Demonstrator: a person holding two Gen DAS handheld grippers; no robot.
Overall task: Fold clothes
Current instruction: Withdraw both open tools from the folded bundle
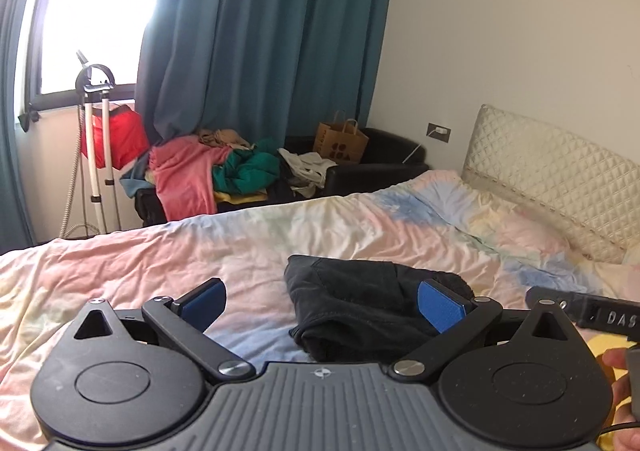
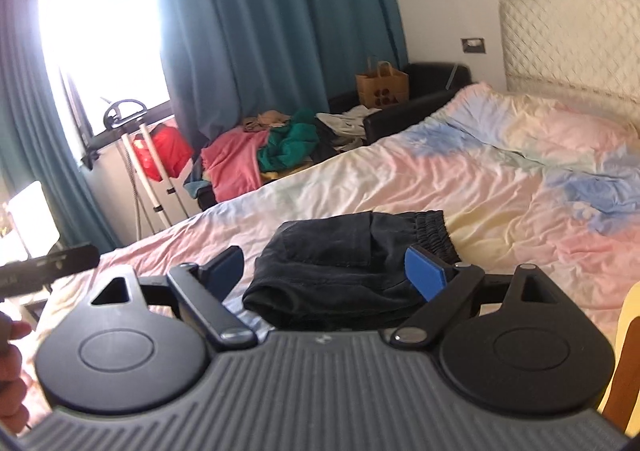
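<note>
A black pair of shorts (image 1: 360, 299) lies folded in a compact bundle on the pastel bedsheet (image 1: 200, 251). It also shows in the right wrist view (image 2: 352, 263), with its elastic waistband to the right. My left gripper (image 1: 322, 307) is open and empty, held just above the sheet at the near side of the bundle, its right finger over the cloth. My right gripper (image 2: 324, 271) is open and empty, its jaws standing either side of the bundle's near edge. The right gripper's body (image 1: 592, 311) shows at the right edge of the left wrist view.
A black sofa (image 1: 380, 167) beyond the bed holds a heap of pink, green and white clothes (image 1: 224, 171) and a paper bag (image 1: 340, 141). A garment steamer stand (image 1: 96, 139) is by the window. Teal curtains (image 1: 260, 31) hang behind. A quilted headboard (image 1: 552, 179) is at right.
</note>
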